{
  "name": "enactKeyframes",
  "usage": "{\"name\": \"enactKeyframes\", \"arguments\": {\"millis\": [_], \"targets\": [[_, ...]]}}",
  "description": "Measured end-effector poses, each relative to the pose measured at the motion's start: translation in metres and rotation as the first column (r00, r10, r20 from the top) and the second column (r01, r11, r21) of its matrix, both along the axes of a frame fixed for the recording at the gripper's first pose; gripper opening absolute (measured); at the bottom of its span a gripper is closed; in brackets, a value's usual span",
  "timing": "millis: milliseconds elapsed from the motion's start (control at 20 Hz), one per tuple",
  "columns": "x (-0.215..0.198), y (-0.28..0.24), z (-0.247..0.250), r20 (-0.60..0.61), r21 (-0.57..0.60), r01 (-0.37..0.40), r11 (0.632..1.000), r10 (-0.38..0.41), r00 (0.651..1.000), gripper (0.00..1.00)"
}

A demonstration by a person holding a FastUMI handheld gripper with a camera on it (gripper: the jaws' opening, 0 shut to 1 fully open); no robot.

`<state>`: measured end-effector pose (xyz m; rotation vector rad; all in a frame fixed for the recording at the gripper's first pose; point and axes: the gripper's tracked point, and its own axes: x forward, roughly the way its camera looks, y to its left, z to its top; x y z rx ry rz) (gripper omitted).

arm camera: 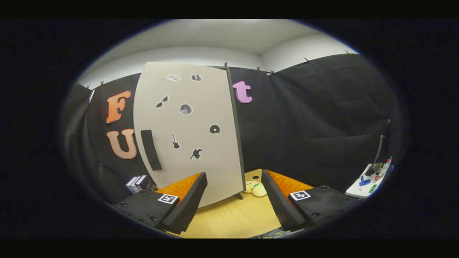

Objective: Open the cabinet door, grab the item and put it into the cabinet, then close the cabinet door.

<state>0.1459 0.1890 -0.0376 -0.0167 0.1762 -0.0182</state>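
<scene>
Left of centre in the frame, the cabinet door (186, 132) stands over the wooden counter (233, 218), the plush toy (255, 189) lies beside its lower right corner, just ahead of the gripper (233, 200), whose fingers are spread, empty.

We hold the tongs (235, 200) level and pointing forward, their two fingers (186, 200) spread wide apart with nothing gripped between them. Each finger carries a square marker on its upper face, and both reach forward evenly.
</scene>
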Motion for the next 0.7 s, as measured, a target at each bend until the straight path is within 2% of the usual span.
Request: {"name": "enactKeyframes", "arguments": {"millis": [250,700], "targets": [[0.017,-0.035,0.011,0.013,0.010,-0.011,1.000,0.010,1.000,0.98],[0.043,-0.067,0.017,0.006,0.030,-0.108,0.994,0.108,0.994,0.98]]}}
